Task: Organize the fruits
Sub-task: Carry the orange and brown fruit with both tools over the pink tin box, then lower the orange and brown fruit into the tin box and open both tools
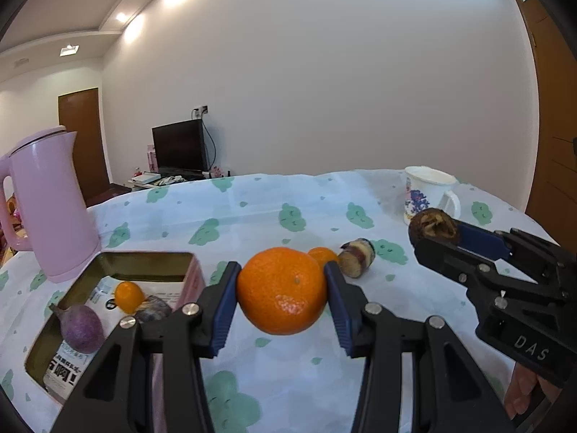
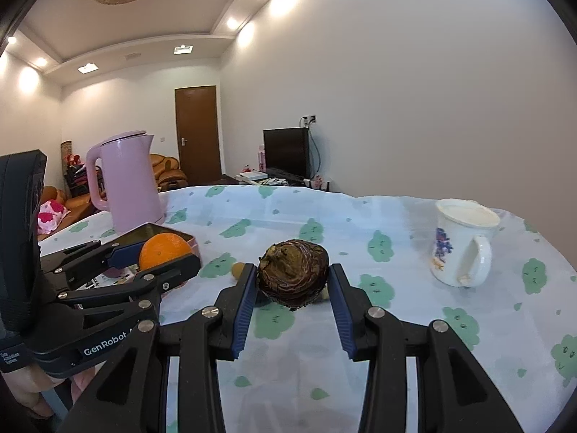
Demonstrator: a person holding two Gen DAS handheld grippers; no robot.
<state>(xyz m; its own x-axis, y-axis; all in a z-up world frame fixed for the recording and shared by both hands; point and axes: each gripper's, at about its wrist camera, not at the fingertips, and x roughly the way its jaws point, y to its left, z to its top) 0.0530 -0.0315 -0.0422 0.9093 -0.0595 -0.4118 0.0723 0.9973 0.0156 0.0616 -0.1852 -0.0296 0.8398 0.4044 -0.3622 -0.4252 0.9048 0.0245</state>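
Orange against blue pads: the left hand-held gripper [image 1: 282, 290] is clamped on a big orange [image 1: 282, 290], its 2 jaws pressed to the fruit's sides and holding it up off the table [image 1: 252, 213]. The table wears a pale cloth printed with green clouds.

Just to the left of that orange sits an open tin box [image 1: 108, 263] with a pinkish outer wall. Inside it lie a small orange fruit [image 1: 128, 296], a purple fruit [image 1: 80, 327] with a pointed tip, and a darker round thing I cannot identify, all on printed paper.

The right hand-held gripper [image 2: 293, 281] is closed on a dark brown, wrinkled fruit [image 2: 294, 274], also carried above the cloth; from the left wrist view it hangs in front of the mug. A hand [image 1: 523, 391] shows beneath that gripper's body.

Behind the held orange, on the cloth, lie another small orange fruit [image 1: 322, 255] and, touching or just beside it, a brownish-purple chunk [image 1: 357, 257] with a cut face.

A pink kettle [image 1: 50, 205] stands behind the tin at the far left. A white mug [image 2: 461, 243] with a blue floral print stands well apart on the right, handle toward us.
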